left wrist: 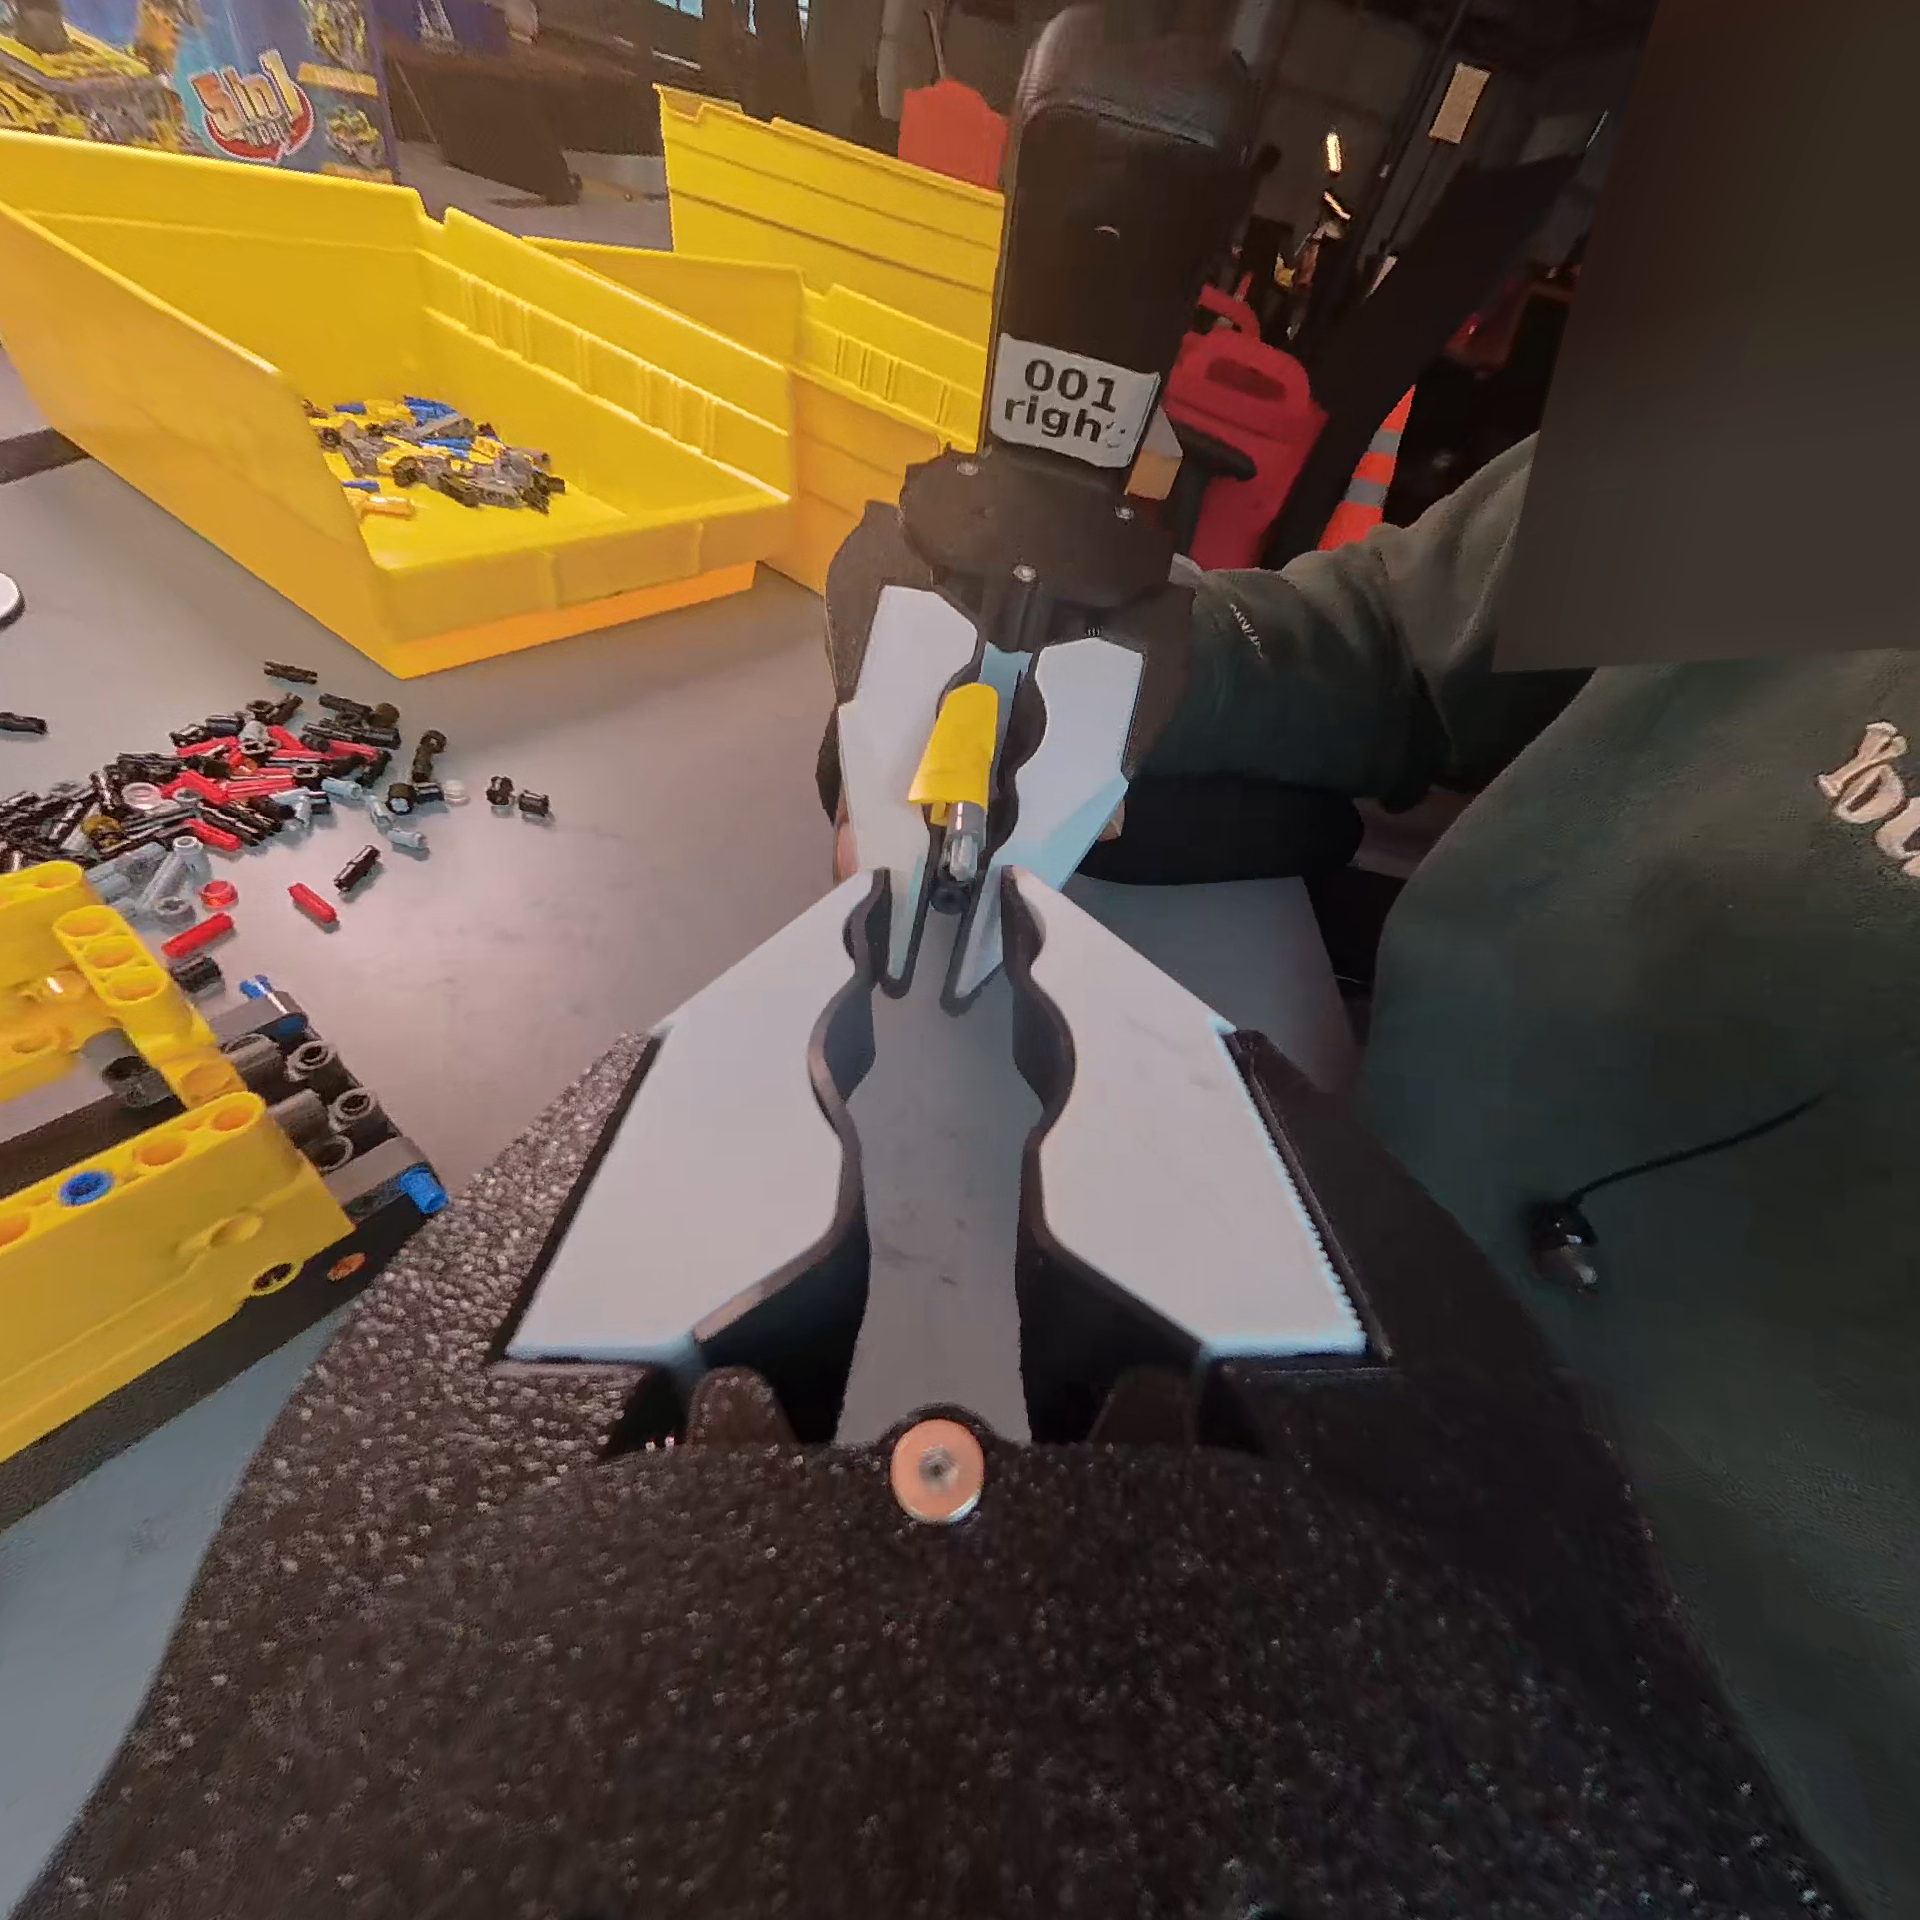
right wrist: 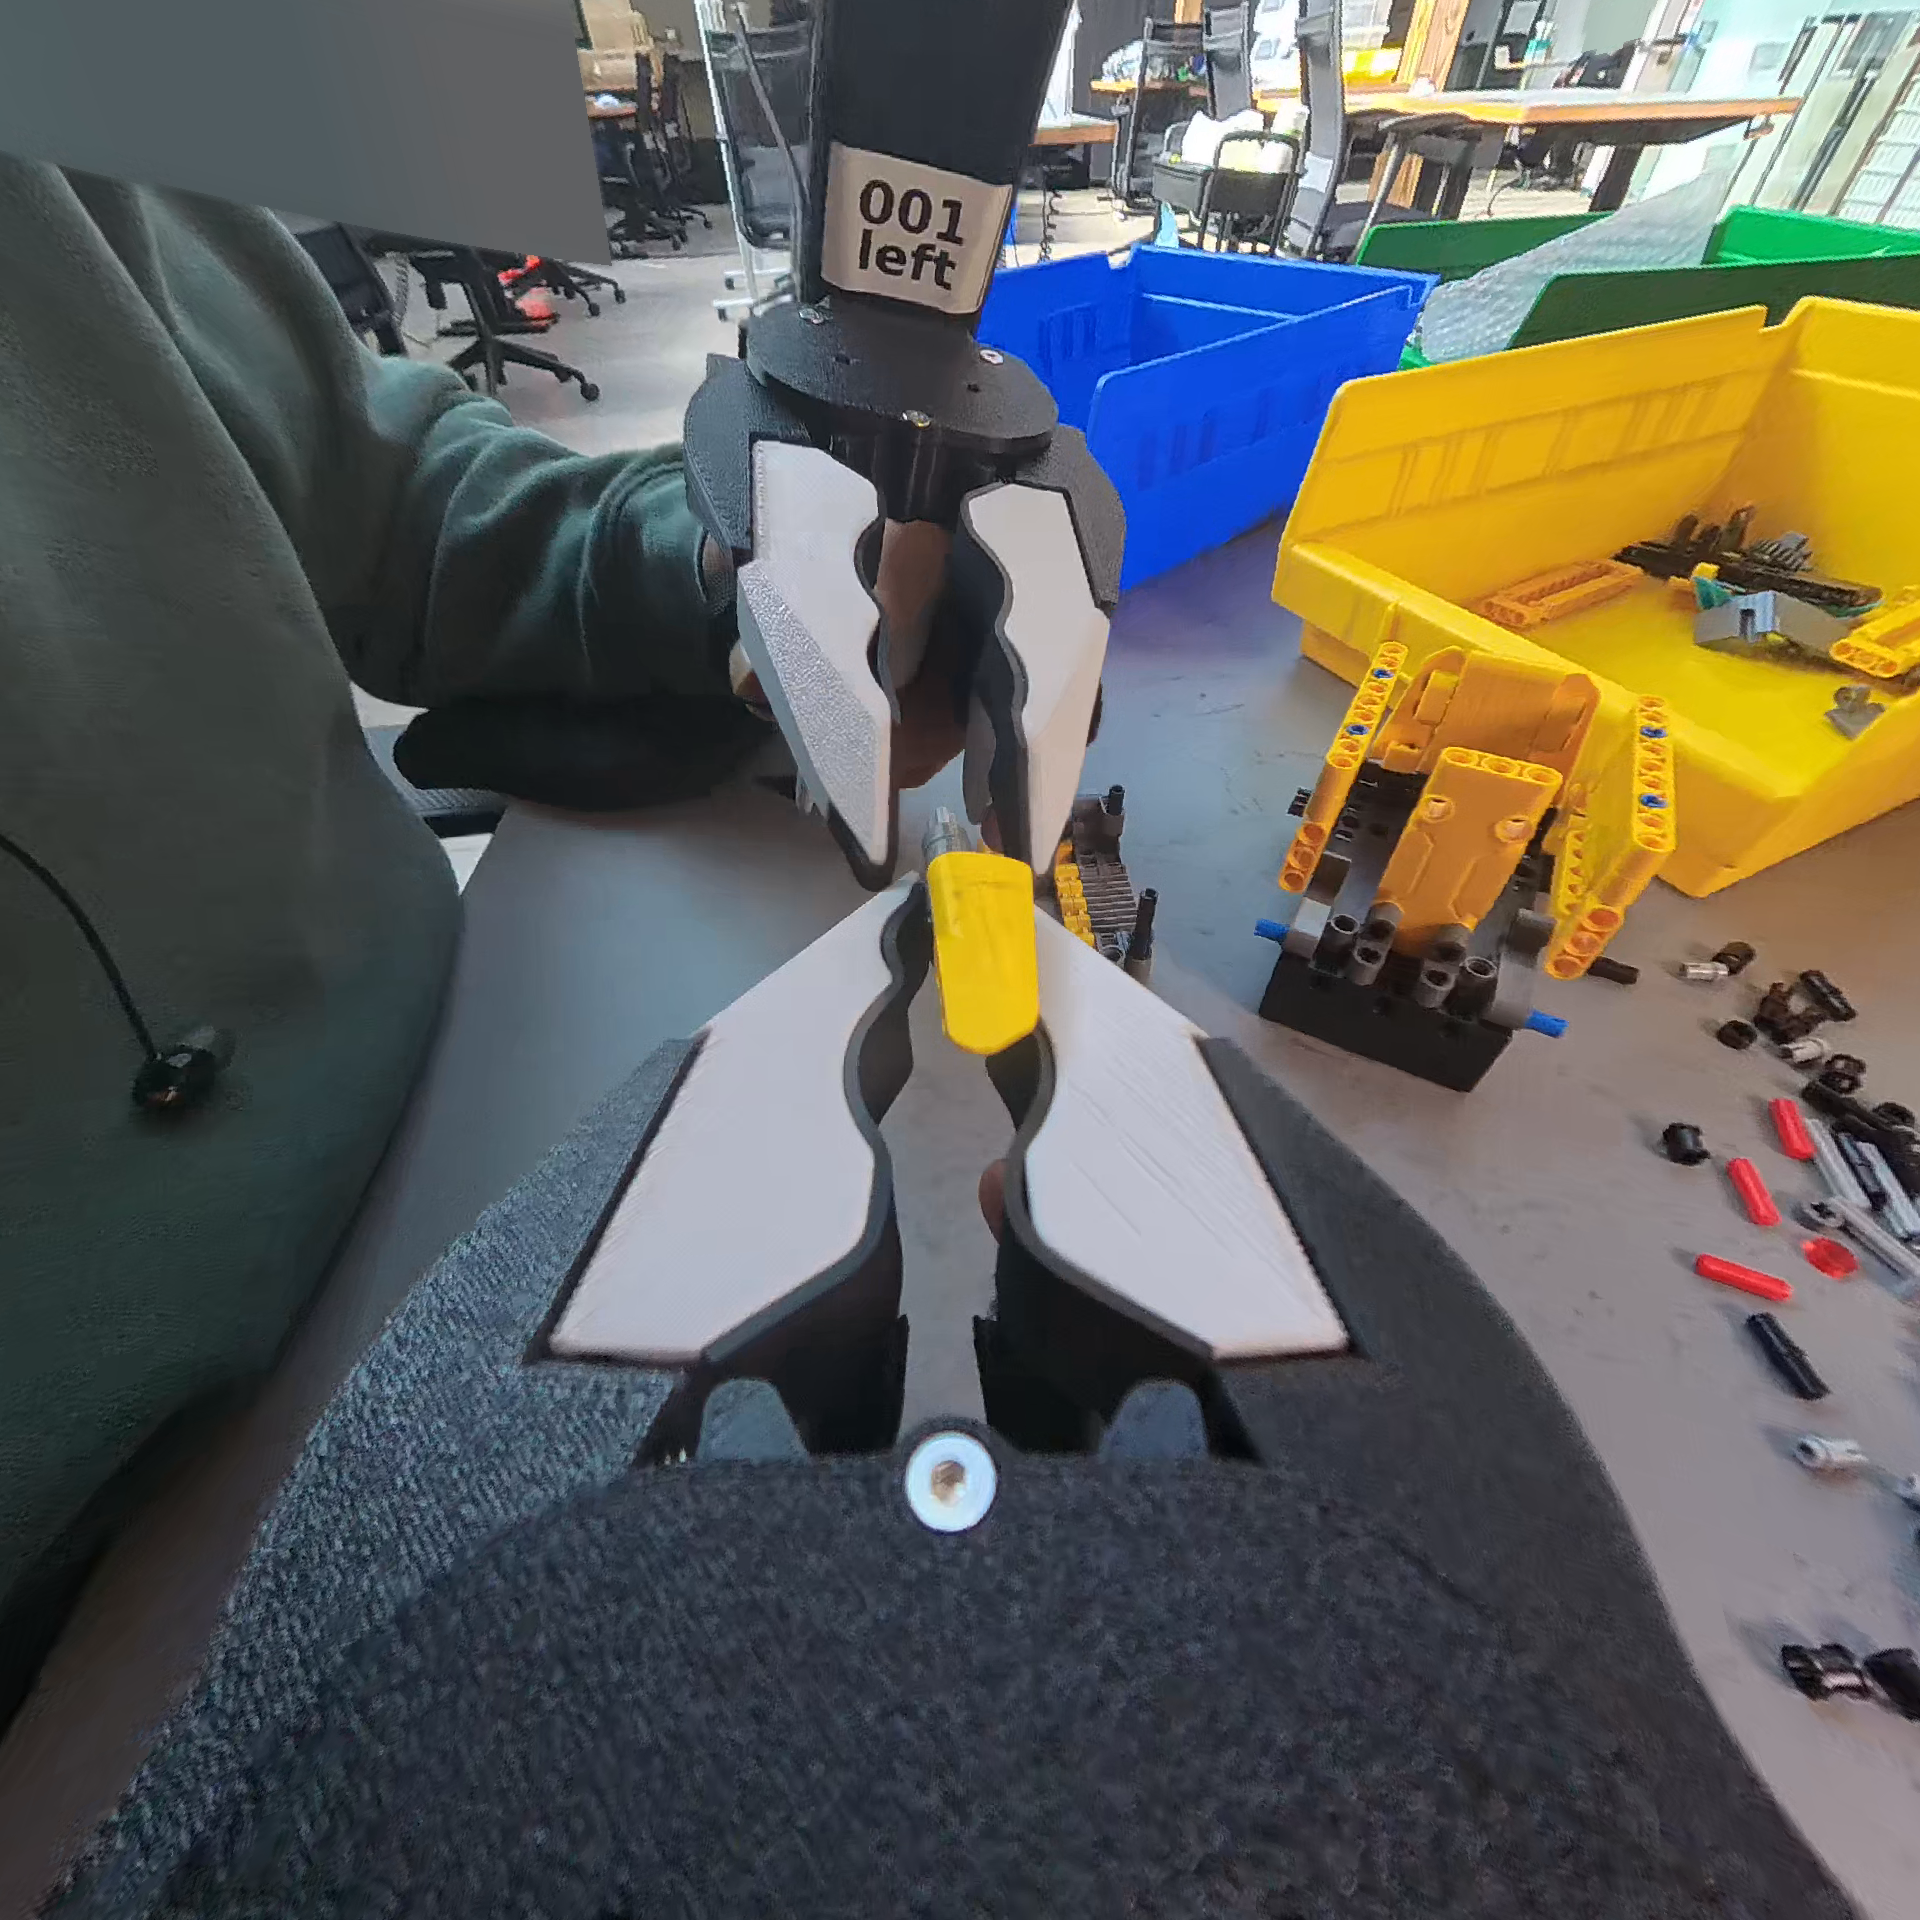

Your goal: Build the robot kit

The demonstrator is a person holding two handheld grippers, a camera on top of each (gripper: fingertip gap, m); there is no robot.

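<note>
My right gripper [right wrist: 971, 904] is shut on a small yellow building-toy piece [right wrist: 982, 956] with a grey pin [right wrist: 945, 831] sticking out of its far end. It is held above the grey table [right wrist: 644, 935]. My left gripper [left wrist: 948, 883] faces it tip to tip and is open. In the right wrist view the left gripper [right wrist: 948, 860] has its fingertips on either side of the pin with a gap to each. In the left wrist view the right gripper [left wrist: 930, 987] reaches between my left fingers, with the yellow piece [left wrist: 961, 743] and the pin [left wrist: 961, 842] in its grip.
A yellow and black toy model [right wrist: 1455, 862] stands on the table, also seen in the left wrist view [left wrist: 156, 1122]. Loose red, black and grey pins [left wrist: 239, 769] lie scattered. Yellow bins [left wrist: 582, 561] with parts, a blue bin [right wrist: 1195, 343] and a person's green sleeve [right wrist: 468, 551] surround the grippers. Left and right tips are no more than a few centimetres apart.
</note>
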